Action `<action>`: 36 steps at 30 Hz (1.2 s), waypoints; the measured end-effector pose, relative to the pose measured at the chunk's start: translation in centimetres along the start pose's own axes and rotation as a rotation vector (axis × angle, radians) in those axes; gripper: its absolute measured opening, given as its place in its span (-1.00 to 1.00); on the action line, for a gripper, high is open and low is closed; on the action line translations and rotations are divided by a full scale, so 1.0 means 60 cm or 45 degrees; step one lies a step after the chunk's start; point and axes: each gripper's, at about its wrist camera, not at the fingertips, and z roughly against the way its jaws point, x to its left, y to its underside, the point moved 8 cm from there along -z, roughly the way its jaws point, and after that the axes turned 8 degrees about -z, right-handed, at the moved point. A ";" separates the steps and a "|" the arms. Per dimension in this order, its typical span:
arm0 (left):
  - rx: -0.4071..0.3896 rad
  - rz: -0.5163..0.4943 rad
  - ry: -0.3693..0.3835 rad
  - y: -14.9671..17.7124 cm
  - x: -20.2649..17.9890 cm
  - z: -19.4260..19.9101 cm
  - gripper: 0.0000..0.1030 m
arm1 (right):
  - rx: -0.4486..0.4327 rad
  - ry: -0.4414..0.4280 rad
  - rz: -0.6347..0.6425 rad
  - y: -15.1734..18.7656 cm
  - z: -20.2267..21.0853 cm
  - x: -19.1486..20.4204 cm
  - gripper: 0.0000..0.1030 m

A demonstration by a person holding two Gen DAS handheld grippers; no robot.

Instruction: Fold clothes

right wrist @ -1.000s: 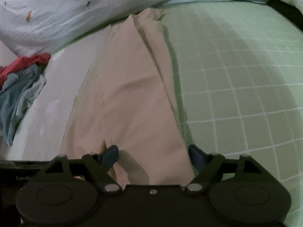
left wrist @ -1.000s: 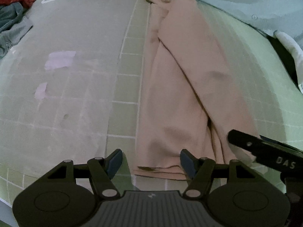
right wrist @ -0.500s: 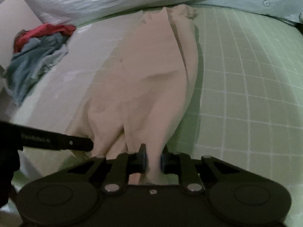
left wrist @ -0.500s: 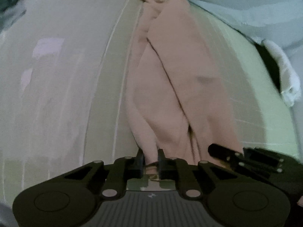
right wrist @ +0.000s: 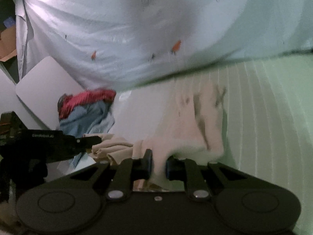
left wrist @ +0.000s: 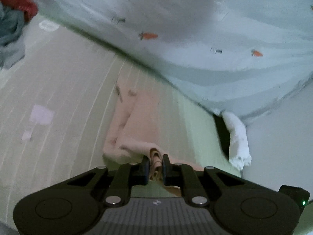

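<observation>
Hand-held gripper on the left (left wrist: 156, 165): pads pinched together on a bunched fold of the pale pink garment (left wrist: 140, 121), near its close left corner. Hand-held gripper on the right (right wrist: 158, 164): likewise clamped on the same garment (right wrist: 195, 129), at the other close corner, cloth pulled up between the blue pads. Both raised off the bed and tipped downward, so the near hem hangs from two points while the far end trails on the bedding. Seemingly held this way to carry the near edge over the far one for a lengthwise fold; a judgement only.

Largest first. Pale blue duvet with carrot print (left wrist: 205, 45) heaped across the back of the bed, filling the top of both views. Green checked sheet (left wrist: 197, 125) under the garment on one side, grey-beige mat (left wrist: 62, 90) on the other, probably laid as a flat folding area. Garment stretched along the seam between the two. Pile of red and blue clothes (right wrist: 88, 107) pushed aside at the mat's far corner, likely waiting their turn. White cloth (left wrist: 237, 139) drooping at the bed's edge. Left tool's black finger (right wrist: 86, 140) visible from the right wrist, touching its own bunch of fabric.

Motion blur heavy; finer creases unreadable.
</observation>
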 end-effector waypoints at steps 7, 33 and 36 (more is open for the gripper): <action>-0.108 -0.039 0.013 -0.084 -0.013 -0.039 -0.75 | -0.123 0.035 0.170 -0.094 -0.034 0.010 -0.72; 0.151 0.058 -0.288 -0.161 0.158 -0.391 -0.73 | 0.138 0.199 -0.192 -0.166 -0.357 -0.202 -0.62; 0.147 0.051 -0.301 -0.162 0.163 -0.392 -0.64 | 0.111 0.196 -0.171 -0.181 -0.351 -0.198 -0.40</action>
